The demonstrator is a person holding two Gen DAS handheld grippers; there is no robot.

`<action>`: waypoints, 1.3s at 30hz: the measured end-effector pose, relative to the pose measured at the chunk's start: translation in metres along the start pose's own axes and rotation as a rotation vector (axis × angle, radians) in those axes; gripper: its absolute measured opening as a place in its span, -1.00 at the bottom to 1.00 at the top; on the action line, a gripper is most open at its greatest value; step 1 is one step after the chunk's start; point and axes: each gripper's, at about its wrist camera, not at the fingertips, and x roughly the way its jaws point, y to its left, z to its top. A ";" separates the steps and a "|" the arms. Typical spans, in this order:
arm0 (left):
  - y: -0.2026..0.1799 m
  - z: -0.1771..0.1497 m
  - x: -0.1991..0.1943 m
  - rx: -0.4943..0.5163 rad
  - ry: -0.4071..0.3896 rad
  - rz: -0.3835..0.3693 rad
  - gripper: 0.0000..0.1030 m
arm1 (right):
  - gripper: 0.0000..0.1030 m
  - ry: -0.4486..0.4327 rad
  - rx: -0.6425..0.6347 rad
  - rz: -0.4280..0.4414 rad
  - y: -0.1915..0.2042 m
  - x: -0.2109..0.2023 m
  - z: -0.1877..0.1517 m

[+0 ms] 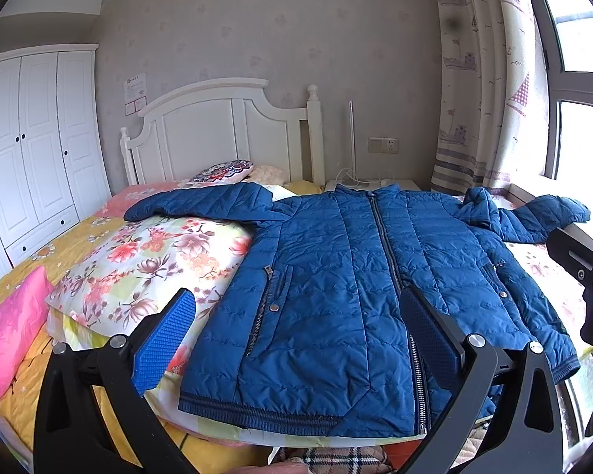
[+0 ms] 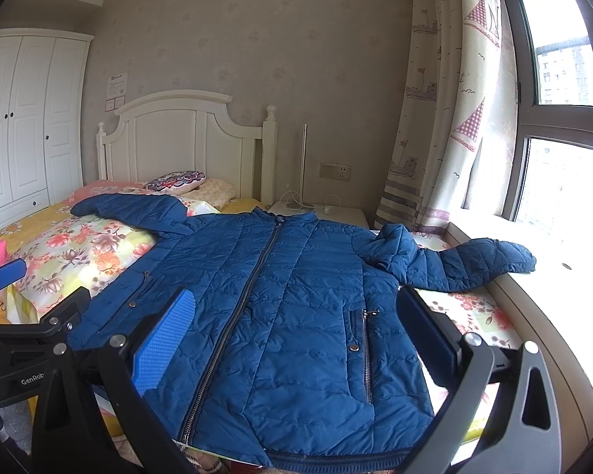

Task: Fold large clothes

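Around the blue jacket (image 1: 336, 276), which covers most of the near bed, the floral pillow (image 1: 146, 264) crowds its left flank under one sleeve. The window ledge (image 2: 533, 316) hems its right side. Beyond its collar stands the white headboard (image 1: 225, 134). Above it the air is open.

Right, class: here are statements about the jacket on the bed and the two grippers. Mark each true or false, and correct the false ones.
1. The blue jacket lies front up, zipped closed. True.
2. Both sleeves are folded across the chest. False: both sleeves stretch out to the sides.
3. The left gripper is clamped on the hem. False: it is open, holding nothing.
4. The right gripper is open. True.
5. The floral pillow lies under one sleeve. True.
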 end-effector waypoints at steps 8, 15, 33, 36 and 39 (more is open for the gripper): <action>0.000 0.000 0.000 0.001 0.003 -0.001 0.91 | 0.96 -0.002 0.001 0.001 0.002 -0.001 0.000; 0.000 0.000 0.000 0.001 0.003 0.000 0.91 | 0.96 0.003 0.002 0.001 0.003 0.000 0.001; 0.001 -0.001 0.001 -0.001 0.006 0.001 0.91 | 0.96 0.002 0.003 0.005 -0.002 0.000 0.001; 0.001 -0.001 0.001 0.001 0.005 0.002 0.91 | 0.96 0.001 0.002 0.008 0.002 0.000 0.000; 0.003 -0.002 0.001 0.002 0.006 0.001 0.91 | 0.96 0.001 0.002 0.008 0.002 0.000 0.000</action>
